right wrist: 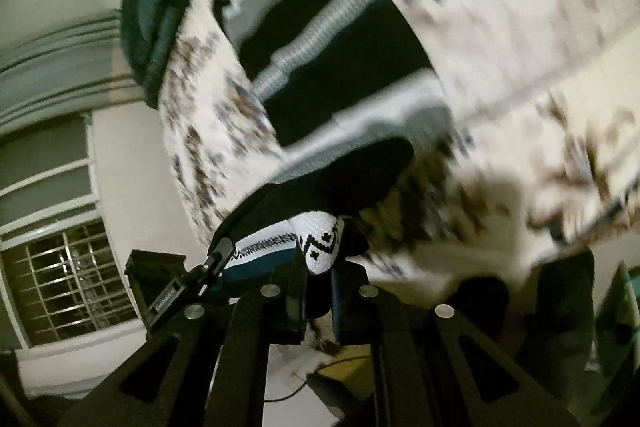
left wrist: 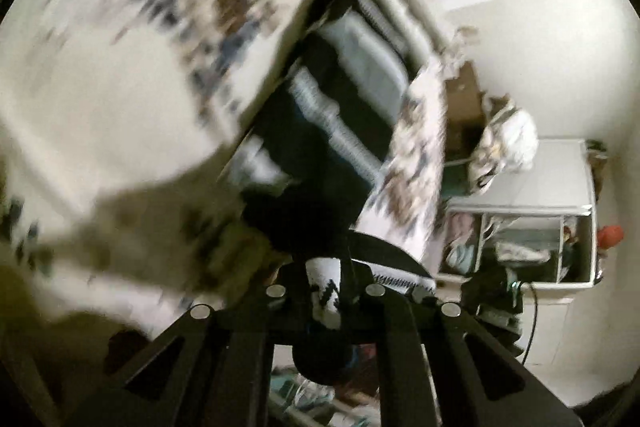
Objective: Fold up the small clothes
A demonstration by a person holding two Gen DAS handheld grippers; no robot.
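A dark knitted garment [left wrist: 320, 131] with grey and white stripes and a white patterned band hangs in the air over a bed. My left gripper [left wrist: 326, 291] is shut on its white patterned edge [left wrist: 325, 287]. My right gripper [right wrist: 320, 259] is shut on the other white patterned edge [right wrist: 320, 243] of the same garment [right wrist: 340, 67]. The garment stretches between both grippers. Both views are blurred by motion. In the right wrist view the left gripper [right wrist: 188, 287] shows at the lower left, clamped on the band.
A cream bedspread [left wrist: 100, 67] with brown and blue flowers lies under the garment and also shows in the right wrist view [right wrist: 520, 47]. A white cabinet [left wrist: 520, 227] with open shelves stands by the wall. A barred window [right wrist: 68, 287] is at the left.
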